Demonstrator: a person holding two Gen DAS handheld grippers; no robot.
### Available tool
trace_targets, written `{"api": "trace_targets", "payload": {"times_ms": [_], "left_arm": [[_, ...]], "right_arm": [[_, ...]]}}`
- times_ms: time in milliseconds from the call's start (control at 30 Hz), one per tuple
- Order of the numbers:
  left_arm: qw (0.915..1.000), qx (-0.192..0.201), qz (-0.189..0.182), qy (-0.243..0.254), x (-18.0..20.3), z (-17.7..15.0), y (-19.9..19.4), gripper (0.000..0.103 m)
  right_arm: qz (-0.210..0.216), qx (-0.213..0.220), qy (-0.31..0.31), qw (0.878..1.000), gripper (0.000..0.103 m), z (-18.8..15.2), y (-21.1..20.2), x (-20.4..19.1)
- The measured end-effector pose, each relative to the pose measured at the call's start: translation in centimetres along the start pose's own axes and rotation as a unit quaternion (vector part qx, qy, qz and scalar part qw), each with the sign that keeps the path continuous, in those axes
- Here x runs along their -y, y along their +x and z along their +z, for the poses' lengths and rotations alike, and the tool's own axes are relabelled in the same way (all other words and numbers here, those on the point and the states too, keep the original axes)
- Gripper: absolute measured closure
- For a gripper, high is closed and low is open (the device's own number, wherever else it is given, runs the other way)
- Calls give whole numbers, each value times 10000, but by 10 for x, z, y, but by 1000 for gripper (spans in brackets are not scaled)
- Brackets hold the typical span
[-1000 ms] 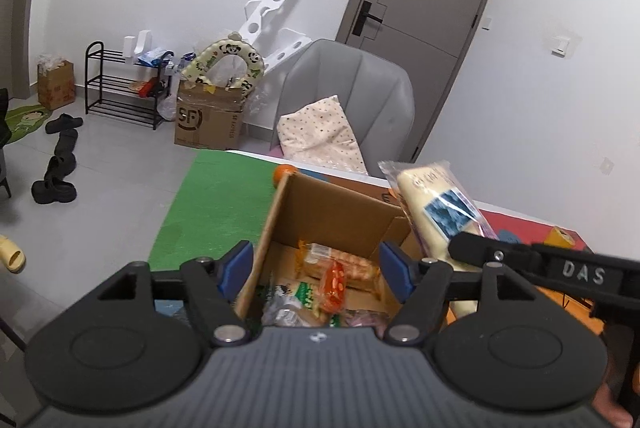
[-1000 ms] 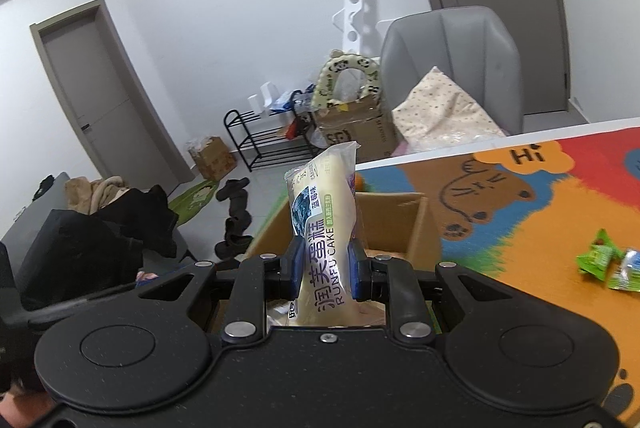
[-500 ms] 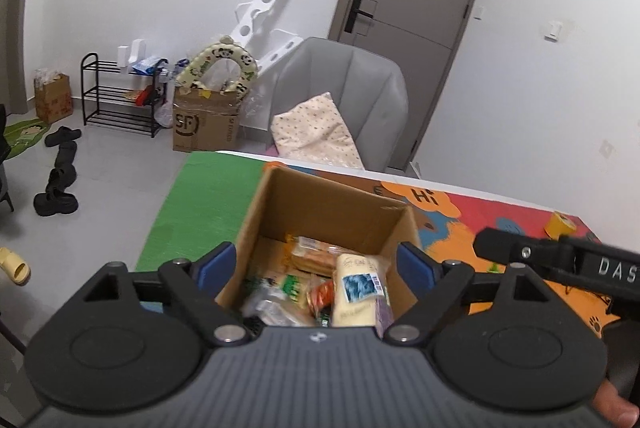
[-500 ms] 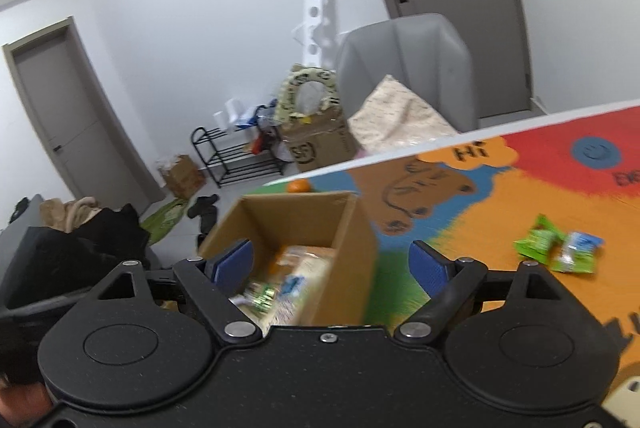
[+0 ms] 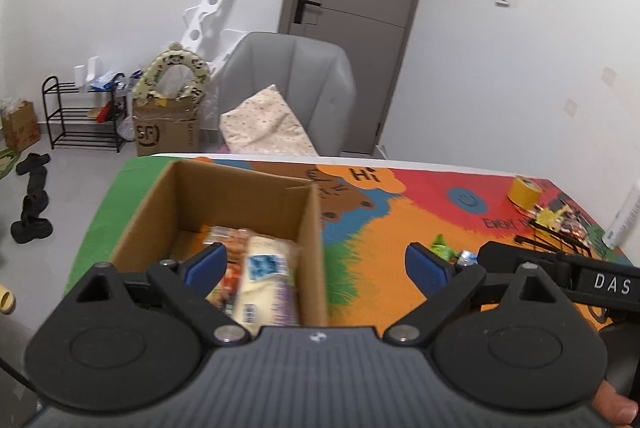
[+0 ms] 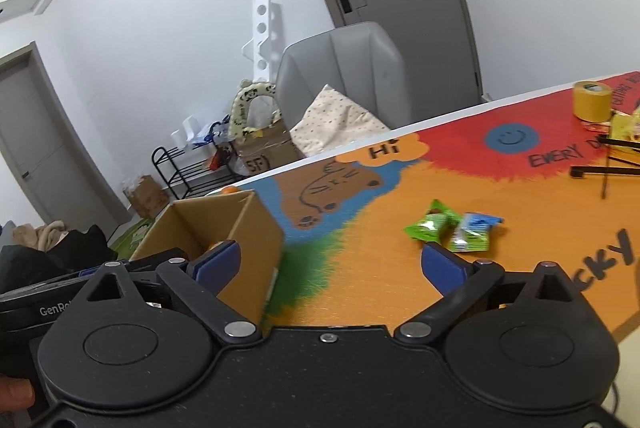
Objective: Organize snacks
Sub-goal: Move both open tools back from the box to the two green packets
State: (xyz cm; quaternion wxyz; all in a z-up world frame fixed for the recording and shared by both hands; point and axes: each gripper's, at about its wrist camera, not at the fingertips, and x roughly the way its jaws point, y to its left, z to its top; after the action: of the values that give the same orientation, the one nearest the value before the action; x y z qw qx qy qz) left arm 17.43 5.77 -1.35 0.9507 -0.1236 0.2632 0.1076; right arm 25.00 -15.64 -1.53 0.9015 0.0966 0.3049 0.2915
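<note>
Bare mat (image 6: 372, 268) lies open between the cardboard box (image 6: 256, 240) and two snack packets (image 6: 452, 230).

Black hand-held gripper (image 6: 331, 262) — blue finger pads (image 6: 219, 260), silver screws — lettered "GenRo".

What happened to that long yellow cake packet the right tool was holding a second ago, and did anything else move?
The right tool let it go: its jaws have just been opening, nothing between them, and the cake packet now lies in the cardboard box. Both views have swung toward the green snack packets on the mat. The left tool has also been opening, empty. Box, packets and tape roll stayed put.
</note>
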Motion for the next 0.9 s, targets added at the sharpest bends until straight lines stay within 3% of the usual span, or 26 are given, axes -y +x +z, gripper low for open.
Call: {"api": "trace_targets", "payload": {"times_ms": [567, 900], "left_arm": [[9984, -170, -341, 422, 75, -13, 19, 8], [9966, -327, -502, 561, 100, -19, 35, 8]], "right_arm": [[-422, 109, 390, 9983, 3, -13, -33, 76], [-639, 64, 600, 9961, 3, -21, -38, 108]]}}
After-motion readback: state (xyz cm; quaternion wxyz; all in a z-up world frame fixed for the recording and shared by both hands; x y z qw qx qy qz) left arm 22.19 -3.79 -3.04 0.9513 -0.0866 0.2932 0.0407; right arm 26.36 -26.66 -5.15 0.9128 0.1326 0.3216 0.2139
